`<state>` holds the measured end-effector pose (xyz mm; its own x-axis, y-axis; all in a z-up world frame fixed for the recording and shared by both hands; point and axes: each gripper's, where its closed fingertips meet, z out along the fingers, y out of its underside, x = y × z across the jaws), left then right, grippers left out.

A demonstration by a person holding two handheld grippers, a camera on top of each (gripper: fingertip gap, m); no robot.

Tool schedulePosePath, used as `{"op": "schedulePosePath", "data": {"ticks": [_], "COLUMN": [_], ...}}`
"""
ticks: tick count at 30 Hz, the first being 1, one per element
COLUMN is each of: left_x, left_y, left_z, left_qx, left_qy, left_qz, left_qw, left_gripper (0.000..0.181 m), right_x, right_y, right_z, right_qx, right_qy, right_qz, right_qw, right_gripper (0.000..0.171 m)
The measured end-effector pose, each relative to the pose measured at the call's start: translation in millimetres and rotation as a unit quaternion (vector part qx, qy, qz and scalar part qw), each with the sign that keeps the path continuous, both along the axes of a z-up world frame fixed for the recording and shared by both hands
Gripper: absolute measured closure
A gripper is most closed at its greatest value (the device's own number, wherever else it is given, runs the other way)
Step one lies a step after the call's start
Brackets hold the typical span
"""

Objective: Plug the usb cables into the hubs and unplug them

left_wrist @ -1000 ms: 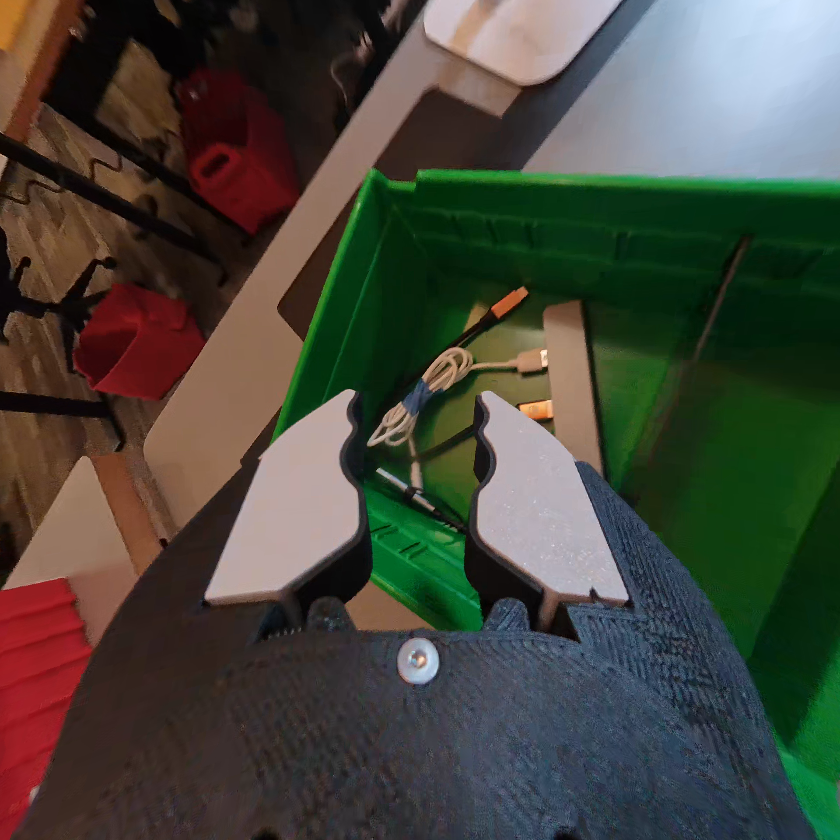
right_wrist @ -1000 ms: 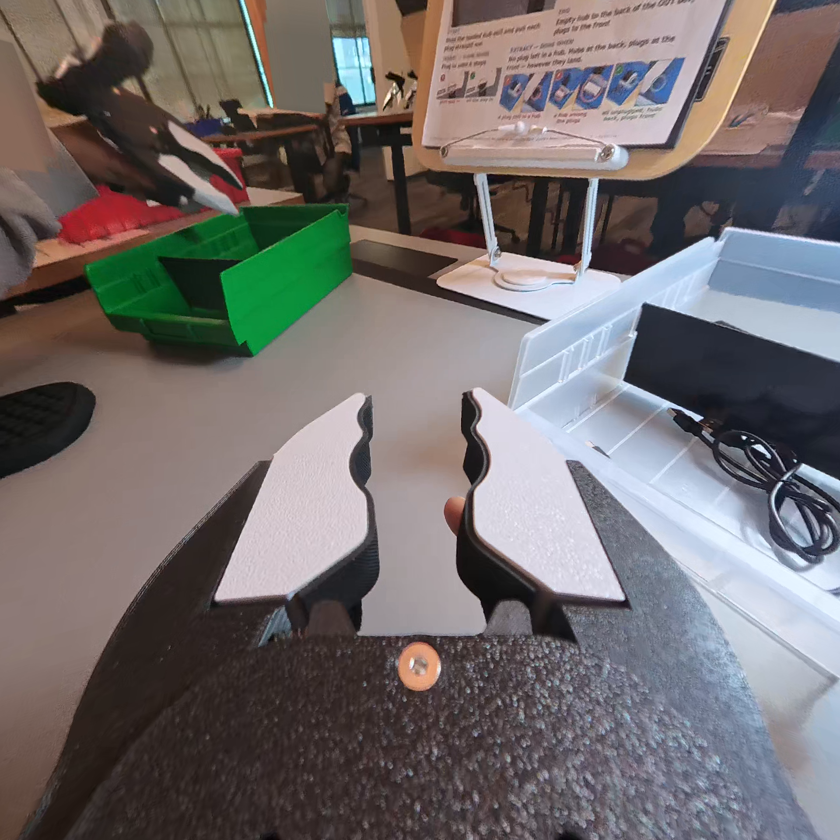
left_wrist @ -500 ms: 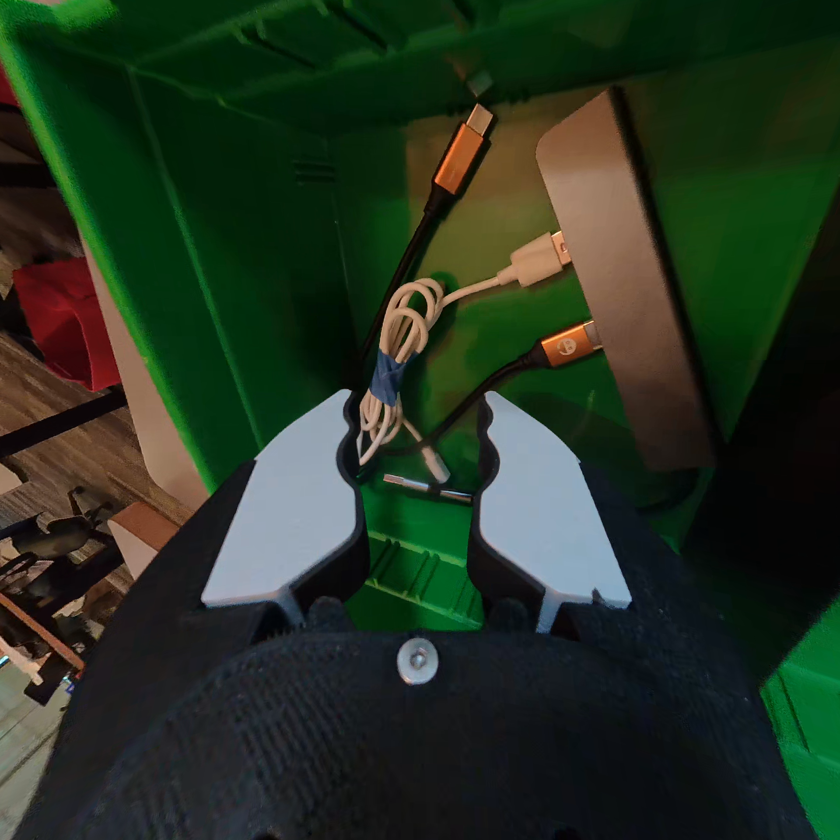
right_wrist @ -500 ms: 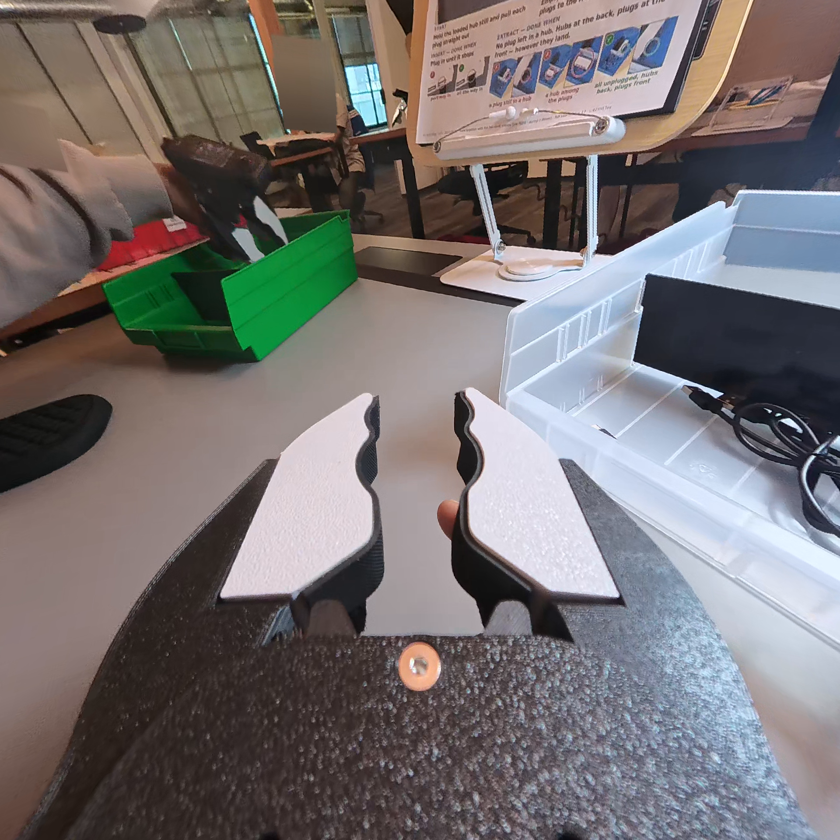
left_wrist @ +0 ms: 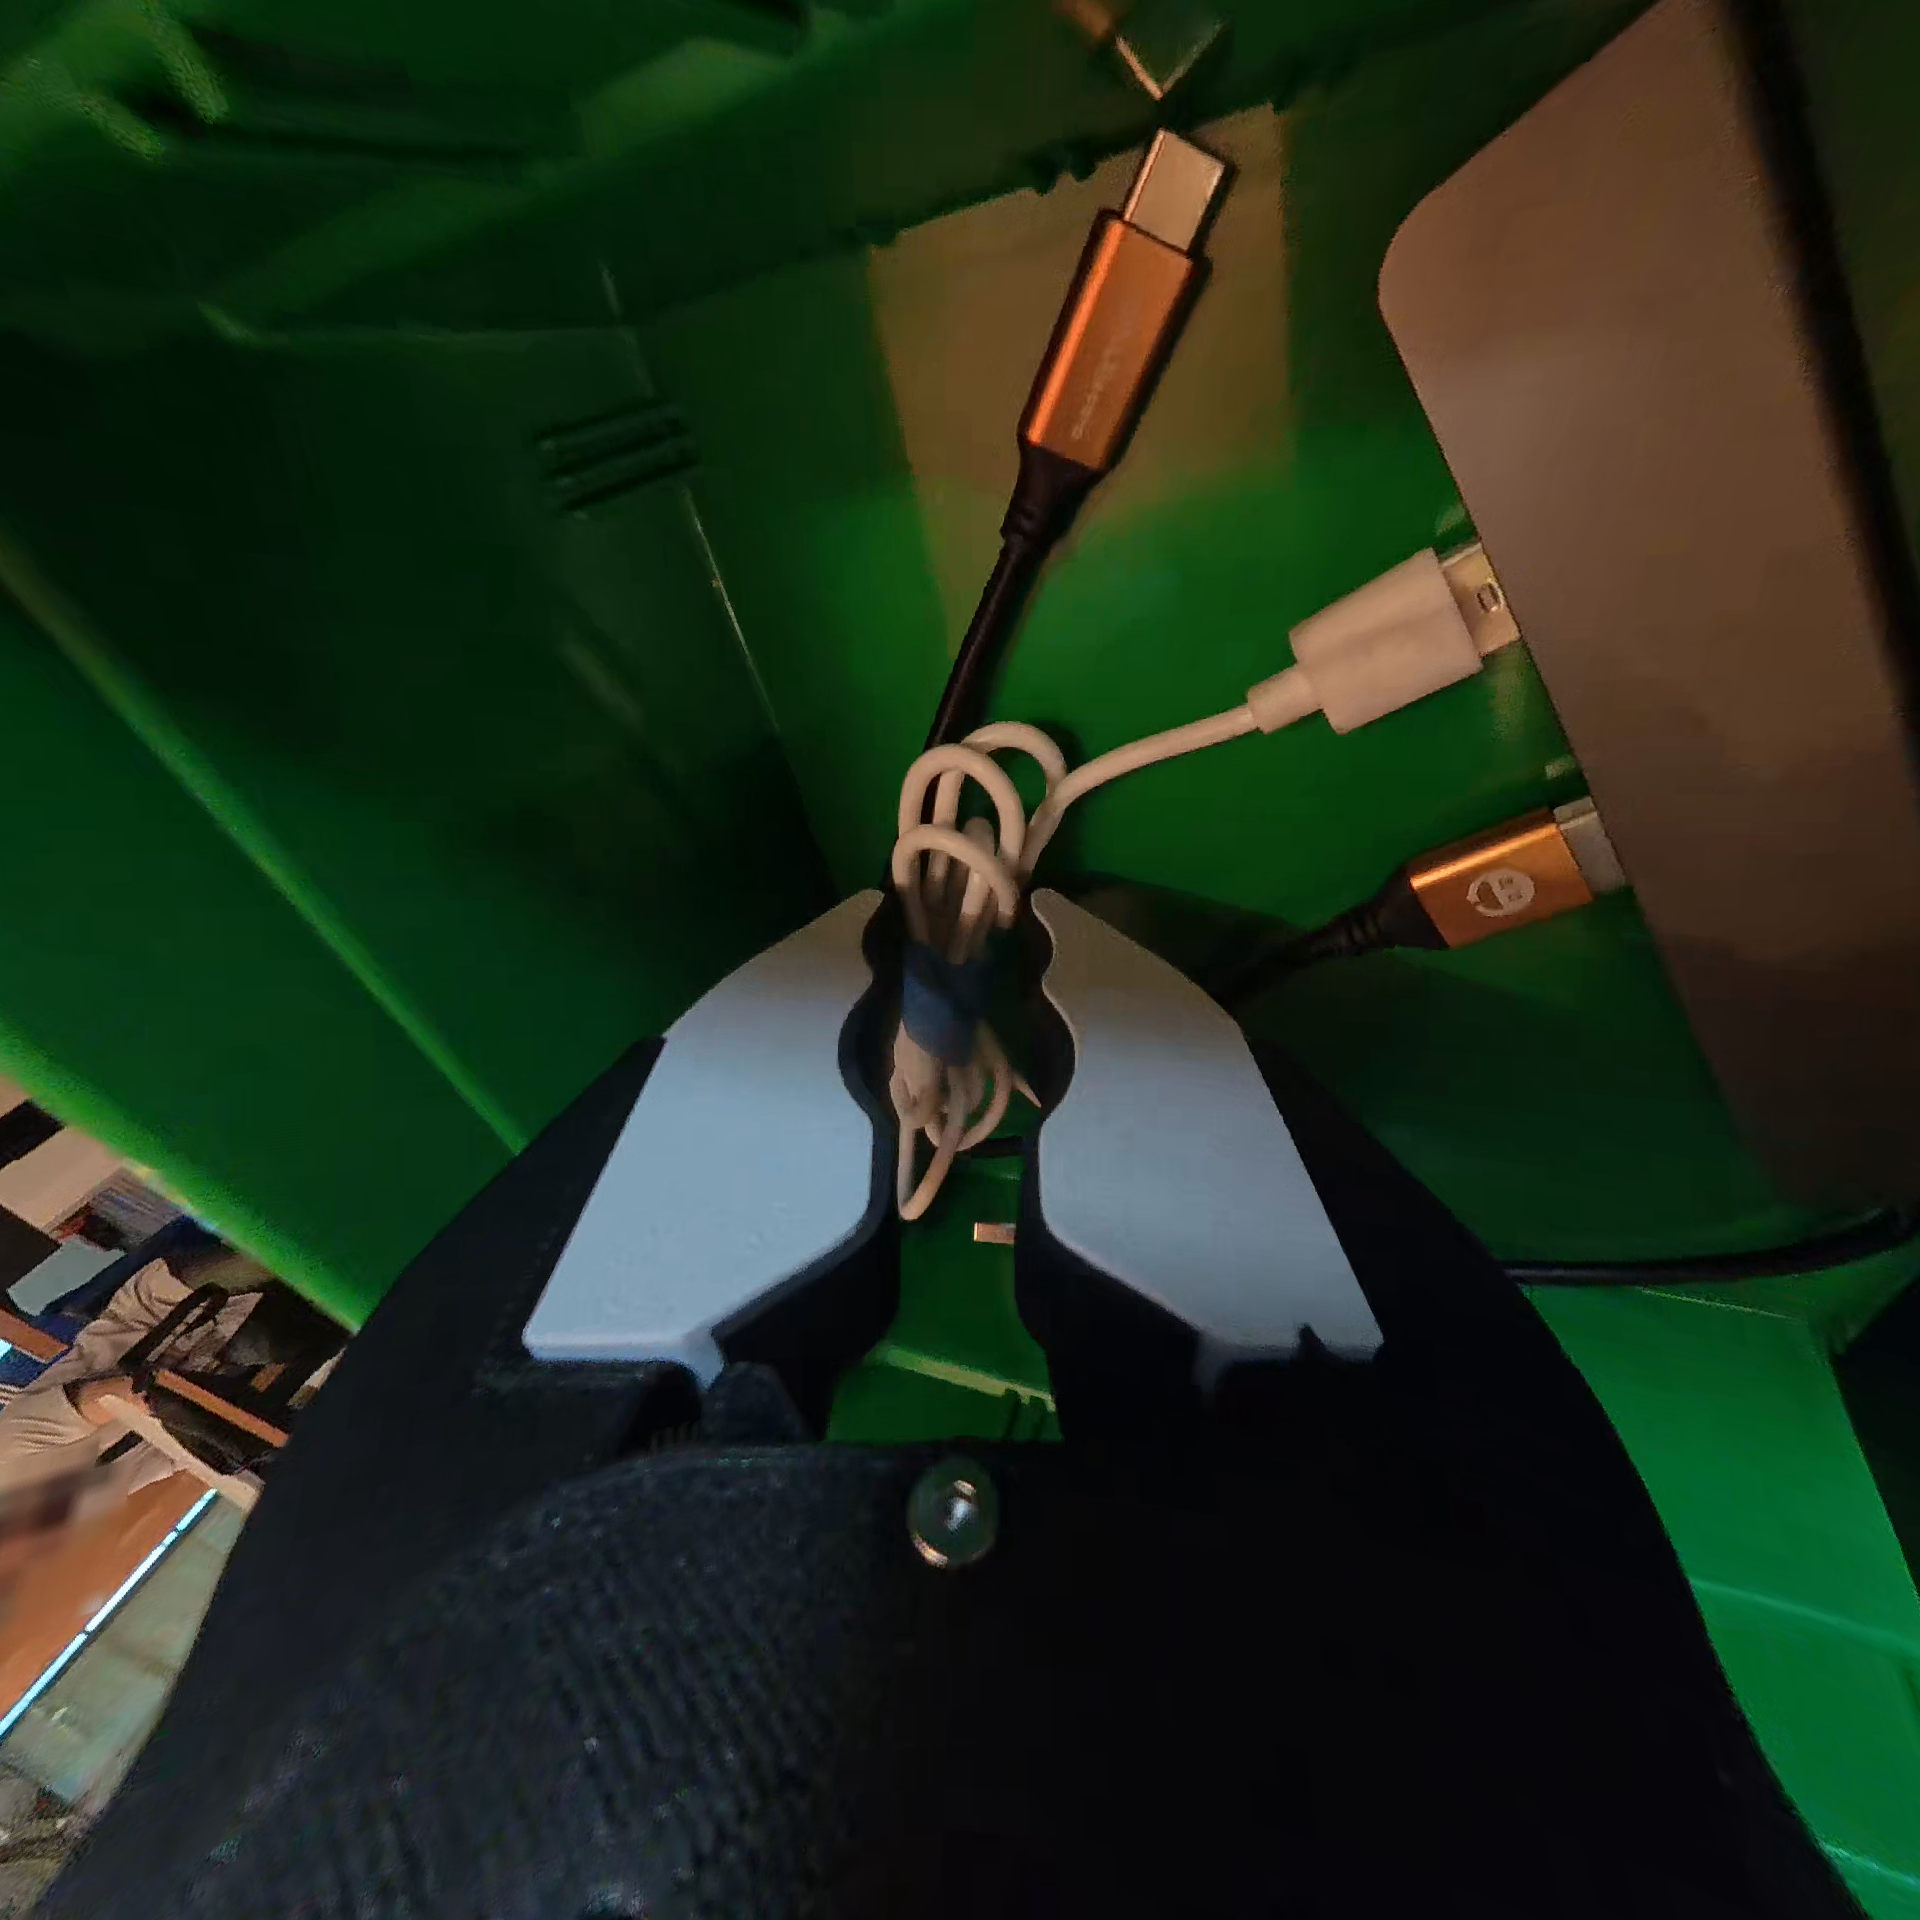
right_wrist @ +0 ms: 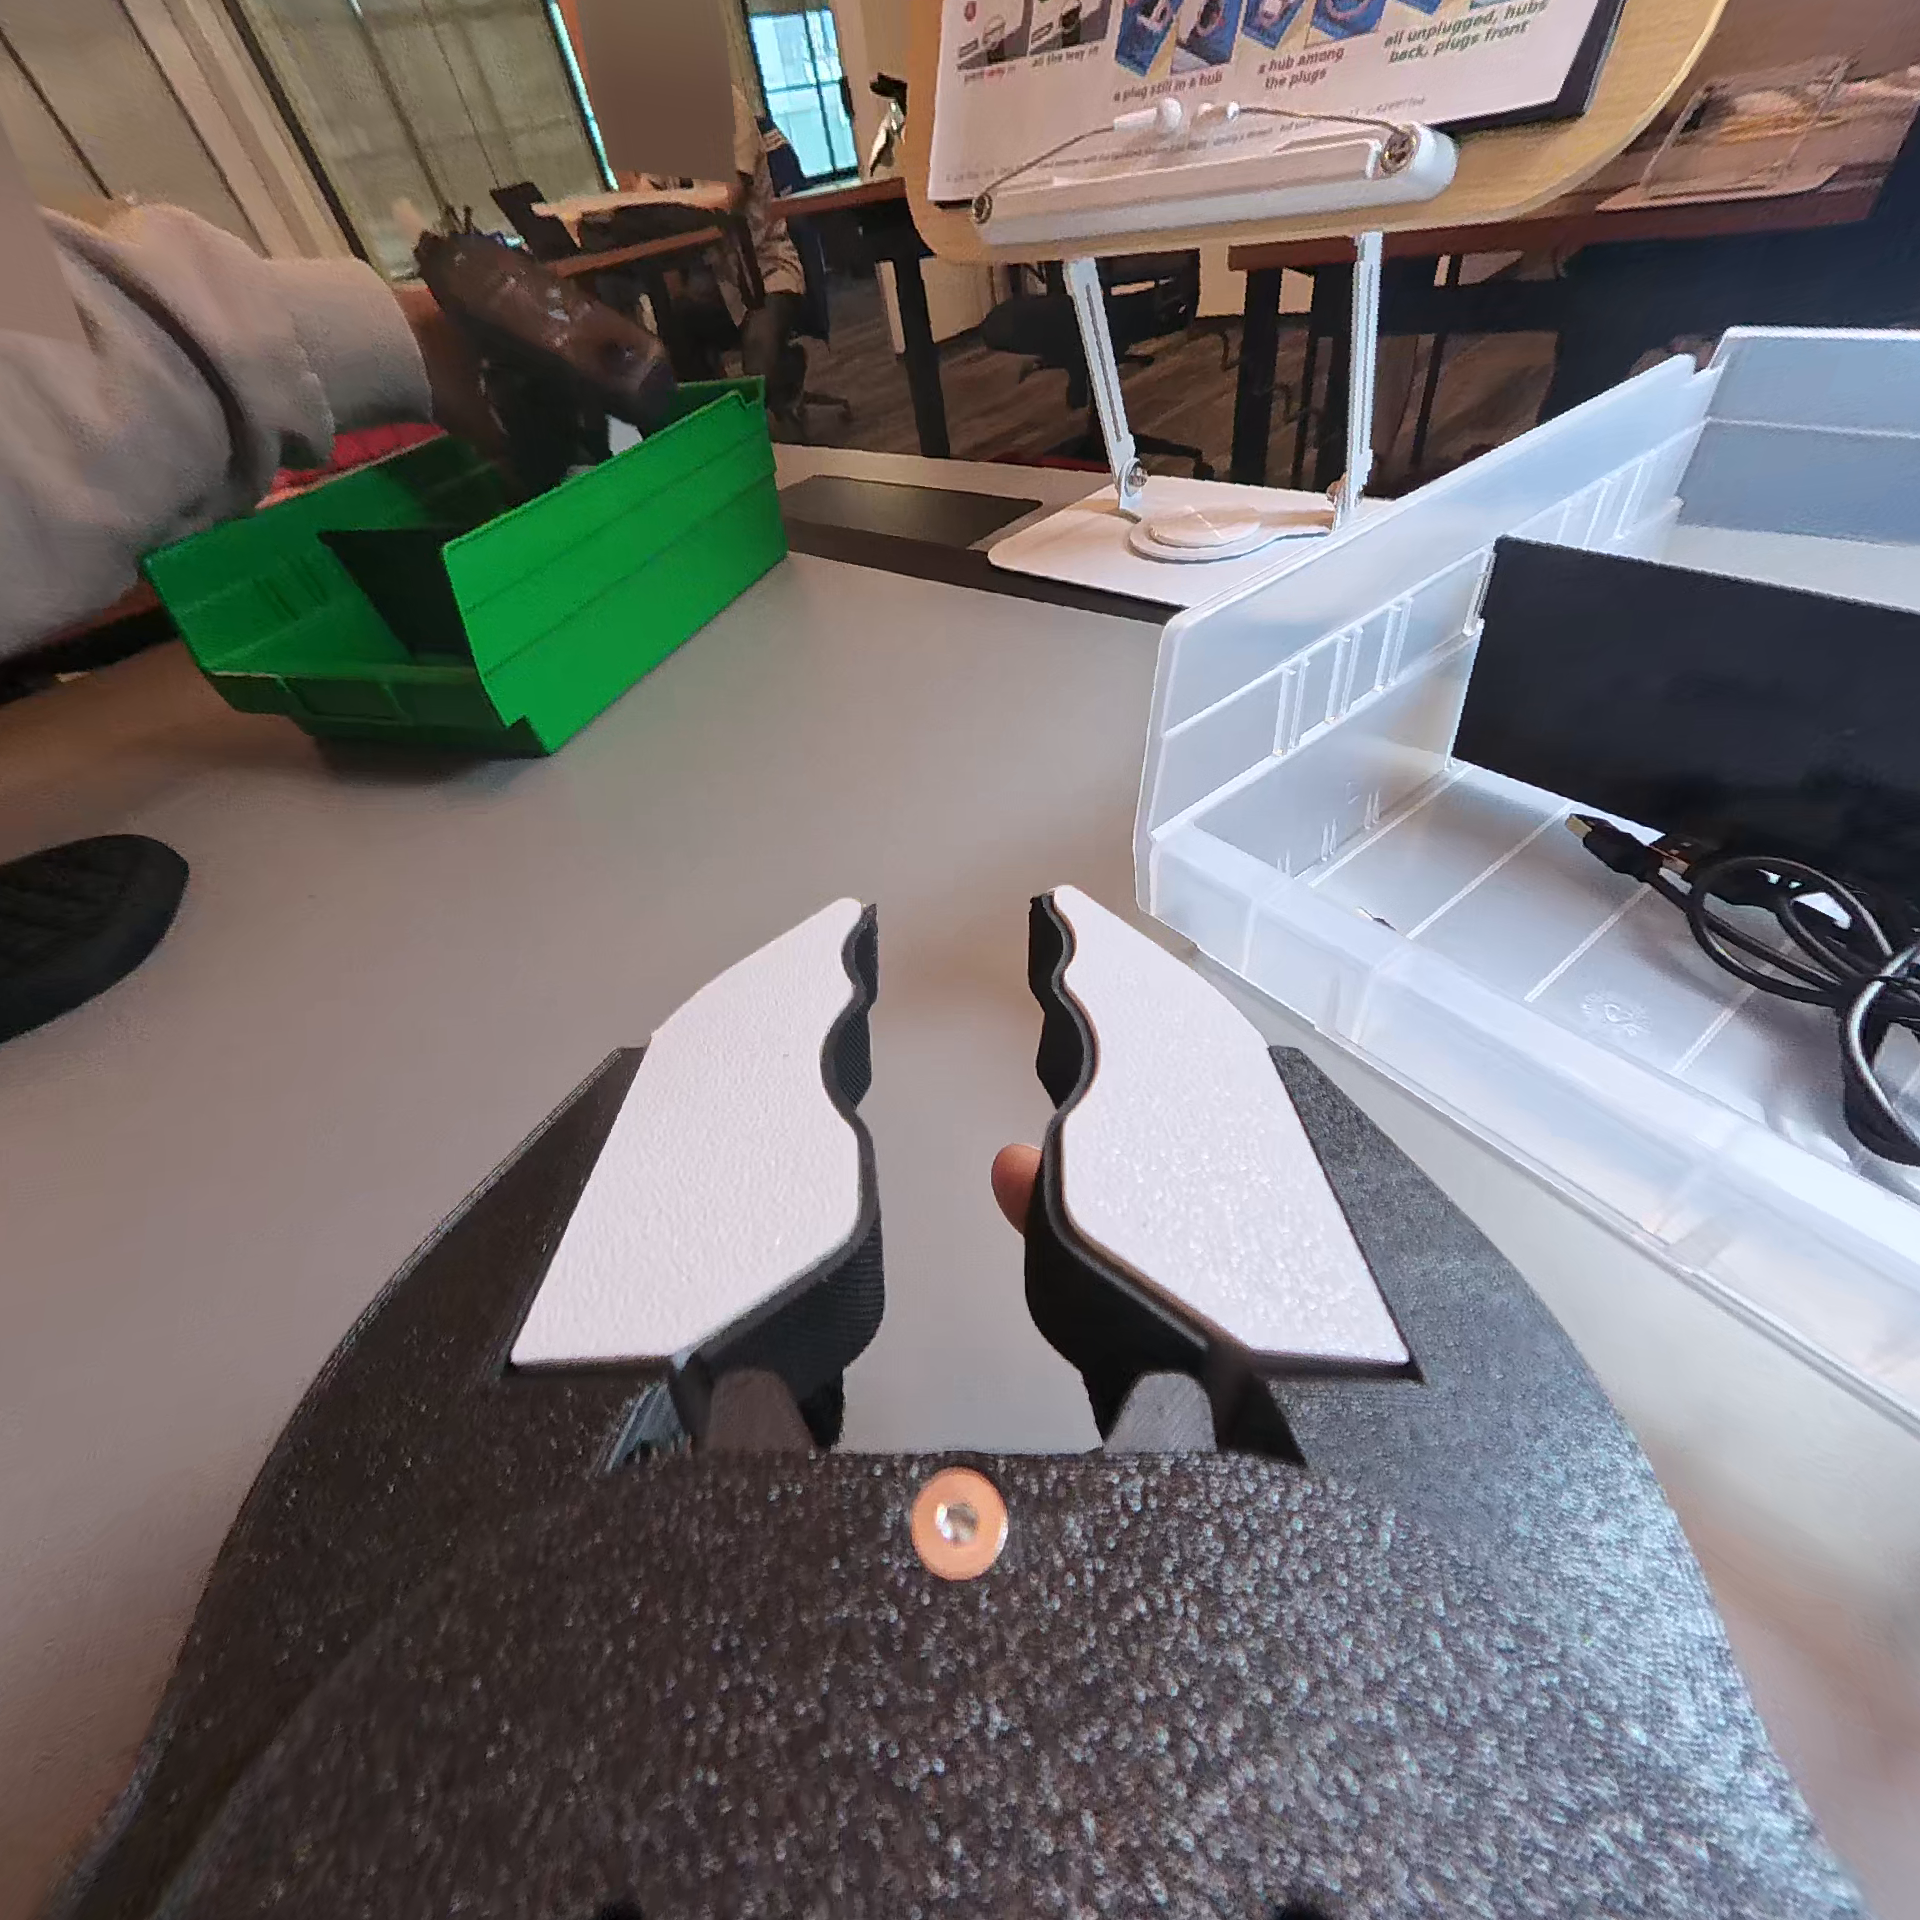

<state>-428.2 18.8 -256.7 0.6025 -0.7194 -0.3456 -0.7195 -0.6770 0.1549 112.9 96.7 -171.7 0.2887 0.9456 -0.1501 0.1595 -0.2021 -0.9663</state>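
Note:
In the left wrist view my left gripper (left_wrist: 956,914) is deep inside the green bin (left_wrist: 416,623). It is closed around a coiled white cable bundle (left_wrist: 940,1003) bound with blue tape. That cable's white plug (left_wrist: 1382,644) sits in the grey hub (left_wrist: 1662,520). An orange plug (left_wrist: 1496,894) with a black cable sits in the hub below it. A second orange plug (left_wrist: 1112,332) lies loose near the bin wall. My right gripper (right_wrist: 954,914) is open and empty above the grey table, far from the green bin (right_wrist: 613,592).
A clear white bin (right_wrist: 1351,727) at the right holds a coiled black cable (right_wrist: 1818,935) and a black divider (right_wrist: 1683,686). A white stand (right_wrist: 1195,530) with an instruction sheet is at the back. A black pad (right_wrist: 73,914) lies at the left edge. A grey sleeve (right_wrist: 156,353) reaches over the green bin. The tips of one gripper are about 55 cm away from the tips of the other.
My left gripper has gone down into the green bin and its fingers have narrowed around the white cable bundle. My right gripper has stayed open, with only a slight shift of view.

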Motion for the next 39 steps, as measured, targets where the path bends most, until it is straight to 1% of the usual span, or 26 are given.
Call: {"op": "schedulePosePath", "data": {"ticks": [1,3,6,9,16,18,20,24,26,27,29,30,31,32,33,34,36,39], "left_x": [0,3,7,12,42,64,96,190,243,268,315,335,353,368,378,385,394,397], "left_y": [0,5,9,5,-3,0,2,6,5,4,2,0,-3,-5,-7,-8,-10,-10], "left_z": [5,27,77,126,209,234,259,292,296,294,283,276,267,257,248,238,220,192], "left_qx": [0.010,0.058,0.145,0.213,0.334,0.374,0.410,0.458,0.469,0.470,0.467,0.463,0.455,0.448,0.442,0.436,0.425,0.396], "left_qy": [-0.004,-0.025,-0.048,-0.055,-0.054,-0.068,-0.100,-0.198,-0.251,-0.274,-0.314,-0.333,-0.351,-0.368,-0.384,-0.396,-0.428,-0.468], "left_qz": [0.004,0.014,0.027,0.035,0.032,0.022,0.010,-0.039,-0.067,-0.082,-0.107,-0.119,-0.129,-0.135,-0.135,-0.132,-0.129,-0.106], "left_qw": [1.000,0.998,0.988,0.975,0.940,0.925,0.906,0.866,0.844,0.835,0.819,0.813,0.808,0.804,0.799,0.797,0.787,0.783], "left_gripper": [0.160,0.161,0.162,0.163,0.163,0.163,0.163,0.163,0.163,0.163,0.164,0.164,0.163,0.163,0.163,0.163,0.163,0.163], "right_x": [0,1,-2,-5,-16,-26,-39,-74,-92,-100,-111,-113,-111,-107,-101,-95,-84,-79], "right_y": [0,-1,-3,-8,-24,-33,-42,-70,-81,-83,-83,-83,-83,-84,-86,-88,-93,-92], "right_z": [-1,-2,-1,1,5,11,24,58,76,84,97,103,109,111,111,109,98,82], "right_qx": [0.005,0.016,0.024,0.029,0.033,0.028,0.035,0.037,0.027,0.030,0.047,0.054,0.063,0.072,0.084,0.093,0.080,0.068], "right_qy": [-0.004,-0.011,-0.015,-0.014,-0.010,-0.003,0.004,0.025,0.048,0.058,0.079,0.093,0.110,0.120,0.121,0.118,0.095,0.062], "right_qz": [0.000,-0.001,0.004,0.013,0.043,0.064,0.085,0.145,0.168,0.170,0.162,0.159,0.159,0.163,0.174,0.191,0.234,0.252], "right_qw": [1.000,1.000,1.000,0.999,0.998,0.998,0.996,0.988,0.984,0.983,0.982,0.981,0.979,0.977,0.974,0.970,0.964,0.963], "right_gripper": [0.144,0.145,0.146,0.147,0.147,0.144,0.139,0.128,0.121,0.115,0.111,0.113,0.119,0.134,0.157,0.160,0.161,0.161]}}
